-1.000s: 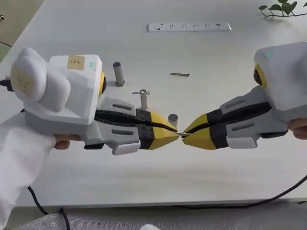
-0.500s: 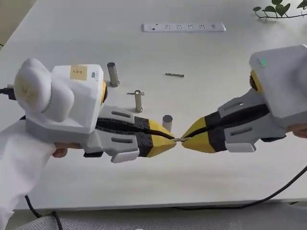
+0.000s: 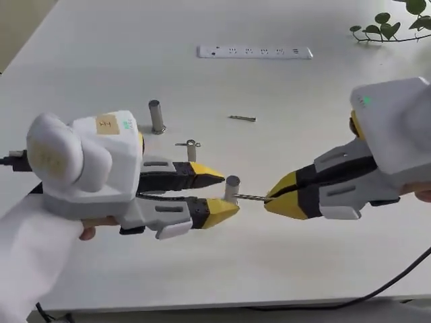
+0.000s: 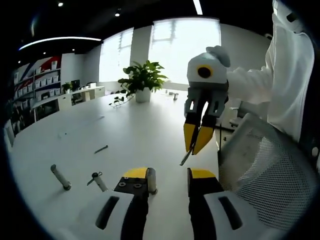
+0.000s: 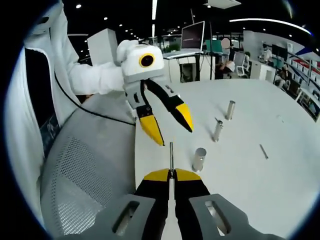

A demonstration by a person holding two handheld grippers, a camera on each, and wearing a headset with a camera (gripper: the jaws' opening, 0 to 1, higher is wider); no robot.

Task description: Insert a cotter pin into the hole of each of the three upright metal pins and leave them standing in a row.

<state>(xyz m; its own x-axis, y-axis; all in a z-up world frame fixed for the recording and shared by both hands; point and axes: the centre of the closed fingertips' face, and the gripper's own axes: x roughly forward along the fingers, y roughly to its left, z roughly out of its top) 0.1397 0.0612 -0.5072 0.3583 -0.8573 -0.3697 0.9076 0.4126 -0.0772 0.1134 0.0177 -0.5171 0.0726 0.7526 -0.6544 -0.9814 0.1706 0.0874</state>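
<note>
The cotter pin [image 3: 252, 197] juts from the right gripper [image 3: 268, 199].

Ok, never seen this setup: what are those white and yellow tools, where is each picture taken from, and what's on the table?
No robot: a person holds a two-jaw gripper in each hand. The rectangular picture is from a headset camera looking down at the table; the round ones are from a camera on each gripper, looking along its jaws. The left gripper is open, with the nearest upright metal pin between its jaws. The right gripper is shut on a cotter pin, aimed at that pin. A second pin carries an inserted cotter pin and a third pin stands bare; a spare cotter pin and a power strip lie beyond.
</note>
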